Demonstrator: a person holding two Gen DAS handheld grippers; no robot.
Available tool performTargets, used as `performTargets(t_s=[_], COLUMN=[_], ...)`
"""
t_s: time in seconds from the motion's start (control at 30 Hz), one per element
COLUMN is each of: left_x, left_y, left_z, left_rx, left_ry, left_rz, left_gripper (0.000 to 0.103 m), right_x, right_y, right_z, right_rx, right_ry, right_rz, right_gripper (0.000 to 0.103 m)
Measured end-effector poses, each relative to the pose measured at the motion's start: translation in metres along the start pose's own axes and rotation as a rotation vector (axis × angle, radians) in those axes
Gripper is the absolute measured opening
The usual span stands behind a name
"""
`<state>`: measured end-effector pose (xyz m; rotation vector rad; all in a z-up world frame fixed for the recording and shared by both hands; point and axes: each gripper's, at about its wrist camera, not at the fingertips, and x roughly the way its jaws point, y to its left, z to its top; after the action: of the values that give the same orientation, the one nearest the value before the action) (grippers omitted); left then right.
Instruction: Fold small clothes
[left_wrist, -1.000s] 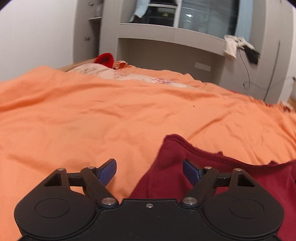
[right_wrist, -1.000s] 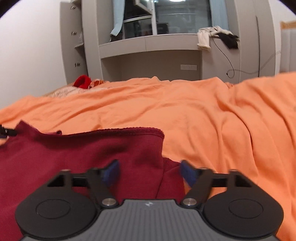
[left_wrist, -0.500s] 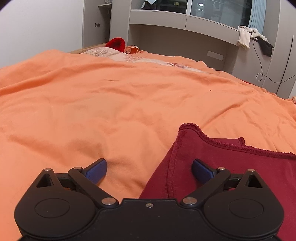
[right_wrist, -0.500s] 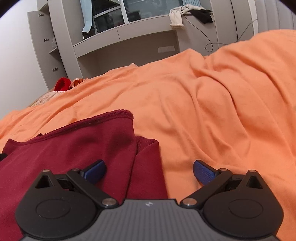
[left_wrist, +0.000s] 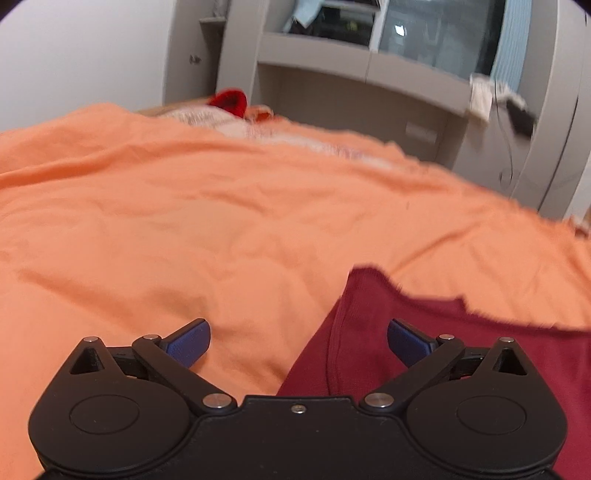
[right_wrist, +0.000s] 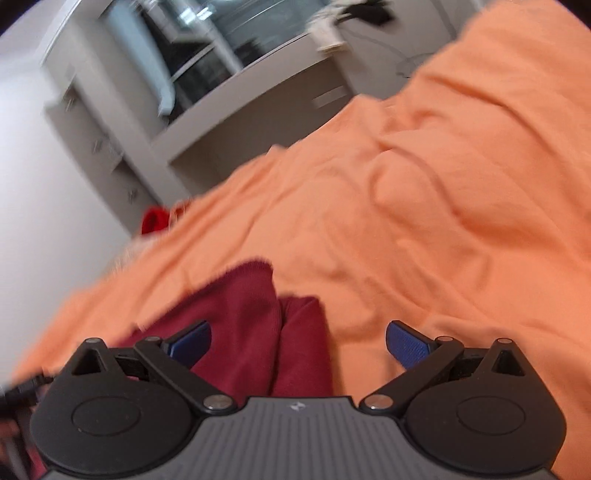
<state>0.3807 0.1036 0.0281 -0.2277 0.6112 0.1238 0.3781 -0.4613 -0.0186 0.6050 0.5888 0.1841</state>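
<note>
Currently both tongs stand fully released, with nothing pressed between their pads. The left tongs (left_wrist: 298, 341) hover over the left edge of the dark red garment (left_wrist: 424, 354): the right pad sits above the cloth, the left pad above bare orange bedspread (left_wrist: 184, 221). The right tongs (right_wrist: 298, 341) straddle the garment's opposite edge, where a fold ridge (right_wrist: 299, 332) runs forward between the pads; the left pad is over red cloth, the right pad over bedspread. This mirrored placement, one tool at each side edge, suits a two-point pickup for the next fold. The garment lies flat on the bed, directly ahead of and beneath both tools. Beyond it the bedspread continues, wrinkled. Farther off lie a bright red item (left_wrist: 229, 101) and grey cabinets (left_wrist: 369, 66). The right view is blurred.
</note>
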Motion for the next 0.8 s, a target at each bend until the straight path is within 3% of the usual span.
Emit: performTargets(t_s=[0.1, 0.27, 0.4, 0.63, 0.8], left_x=[-0.028, -0.077, -0.105, -0.144, -0.151], left_y=[0.003, 0.015, 0.021, 0.033, 0.040], left_z=[0.002, -0.009, -0.033, -0.076, -0.097], left_rx=[-0.030, -0.113, -0.127, -0.177, -0.211], left_ry=[-0.061, -0.137, -0.150, -0.157, -0.107], left_rz=[-0.025, -0.077, -0.047, -0.072, -0.097], left_gripper=[0.102, 0.102, 0.102, 0.102, 0.102], right_x=[-0.021, -0.053, -0.073, -0.082, -0.074], right_y=[-0.001, 0.014, 0.031, 0.086, 0.122], right_z=[0.003, -0.001, -0.017, -0.062, -0.101], right_rx=[0.072, 0.070, 0.028, -0.178, -0.376], right_ry=[-0.024, -0.098, -0.184, -0.230, -0.223], right_rz=[0.017, 0.020, 0.053, 0.046, -0.073], right_gripper=[0.103, 0.103, 0.103, 0.103, 0.103])
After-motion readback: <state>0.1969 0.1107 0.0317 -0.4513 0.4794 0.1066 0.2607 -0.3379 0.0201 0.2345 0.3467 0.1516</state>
